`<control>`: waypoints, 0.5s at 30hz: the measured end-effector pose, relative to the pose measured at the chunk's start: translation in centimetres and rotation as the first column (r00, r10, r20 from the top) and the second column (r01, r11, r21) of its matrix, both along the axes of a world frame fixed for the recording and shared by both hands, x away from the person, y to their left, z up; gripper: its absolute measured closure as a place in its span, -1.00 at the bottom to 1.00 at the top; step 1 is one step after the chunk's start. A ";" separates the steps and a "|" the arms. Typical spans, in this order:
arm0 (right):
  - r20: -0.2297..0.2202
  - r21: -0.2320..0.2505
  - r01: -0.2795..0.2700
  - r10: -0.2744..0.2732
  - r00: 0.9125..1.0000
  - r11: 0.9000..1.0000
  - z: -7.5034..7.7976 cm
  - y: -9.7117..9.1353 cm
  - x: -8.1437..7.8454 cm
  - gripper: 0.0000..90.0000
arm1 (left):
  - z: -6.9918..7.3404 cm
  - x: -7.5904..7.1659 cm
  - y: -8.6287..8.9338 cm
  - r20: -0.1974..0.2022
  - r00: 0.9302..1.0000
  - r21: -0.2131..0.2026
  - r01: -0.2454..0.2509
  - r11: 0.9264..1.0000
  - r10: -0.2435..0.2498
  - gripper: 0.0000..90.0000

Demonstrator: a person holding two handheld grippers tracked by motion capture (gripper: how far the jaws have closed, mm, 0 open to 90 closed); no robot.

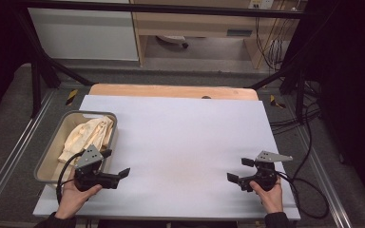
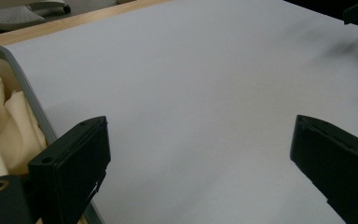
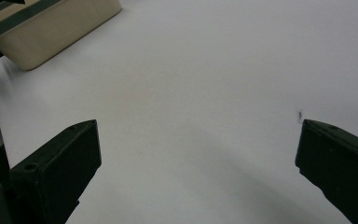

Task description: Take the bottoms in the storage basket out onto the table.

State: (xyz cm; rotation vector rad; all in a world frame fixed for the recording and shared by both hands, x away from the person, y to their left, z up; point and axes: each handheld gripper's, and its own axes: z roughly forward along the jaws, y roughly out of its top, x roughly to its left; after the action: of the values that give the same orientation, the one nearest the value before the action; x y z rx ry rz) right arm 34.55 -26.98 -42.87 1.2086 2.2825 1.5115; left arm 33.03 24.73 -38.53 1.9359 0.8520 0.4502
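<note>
Two hands are coming in from the bottom edge of the high view, each wrapped around a black two-jaw gripper. Under the person's left hand (image 1: 76, 192), the left gripper (image 1: 115, 165) is hovering at the near left of the tabletop, its jaws standing wide apart with nothing between them; in the left gripper view the left gripper (image 2: 200, 158) is looking across bare white surface, one jaw hanging just beside the bin's rim. A grey three-cornered plate is sitting on top of it and a black cable is looping down from it at the tabletop's near left edge.

Just beside that gripper, a grey rectangular plastic bin (image 1: 45, 154) is resting at the left edge of the tabletop, and a crumpled cream-coloured cloth (image 1: 88, 135) is lying inside it, bunched toward the far end. In the left gripper view the bin (image 2: 30, 100) is showing its grey rim with the cloth (image 2: 9, 130) folded behind it; in the right gripper view the bin (image 3: 51, 28) is lying far off at the upper left.

Over at the near right, the right hand (image 1: 268, 192) is holding the right gripper (image 1: 240, 170), well apart from the bin, its jaws also spread wide and empty. The right gripper (image 3: 198, 163) is facing open surface in its own view.

Beneath everything, a white sheet-covered tabletop (image 1: 185, 142) is stretching away, with a strip of bare light wood (image 1: 171, 90) showing along its far edge.
</note>
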 end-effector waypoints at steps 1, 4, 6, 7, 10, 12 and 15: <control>-0.001 0.000 0.000 0.000 1.000 1.000 0.0 0.0 0.0 -0.99 | 0.1 0.0 0.1 0.001 1.000 -0.002 -0.002 1.000 0.002 -0.90; 0.001 0.001 0.000 0.000 1.000 1.000 0.0 0.0 -0.1 -0.99 | 0.1 0.0 0.4 -0.001 1.000 -0.001 -0.008 1.000 0.008 -0.90; 0.002 0.003 0.001 -0.001 1.000 1.000 0.0 0.0 0.0 -0.99 | 0.2 0.0 0.5 -0.002 1.000 0.000 -0.010 1.000 0.010 -0.90; 0.002 -0.001 -0.001 0.001 1.000 1.000 0.0 0.0 0.0 -0.99 | 0.2 0.0 0.6 -0.003 1.000 -0.002 -0.010 1.000 0.010 -0.90; 0.000 -0.003 -0.003 0.003 1.000 1.000 0.0 0.0 0.0 -0.99 | 0.2 0.0 0.7 0.000 1.000 0.001 -0.012 1.000 0.012 -0.90; -0.001 -0.003 -0.001 0.001 1.000 1.000 0.0 0.0 0.0 -0.99 | 0.3 0.0 0.9 -0.002 1.000 0.004 -0.013 1.000 0.013 -0.90; 0.001 0.001 0.000 0.000 1.000 1.000 0.0 0.0 0.0 -0.99 | 0.3 0.0 0.9 -0.004 1.000 0.006 -0.012 1.000 0.012 -0.90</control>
State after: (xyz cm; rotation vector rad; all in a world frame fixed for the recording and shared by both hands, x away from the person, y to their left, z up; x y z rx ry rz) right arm 34.52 -27.00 -42.84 1.2072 2.2816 1.5127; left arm 33.03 25.65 -38.19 1.9386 0.8661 0.4571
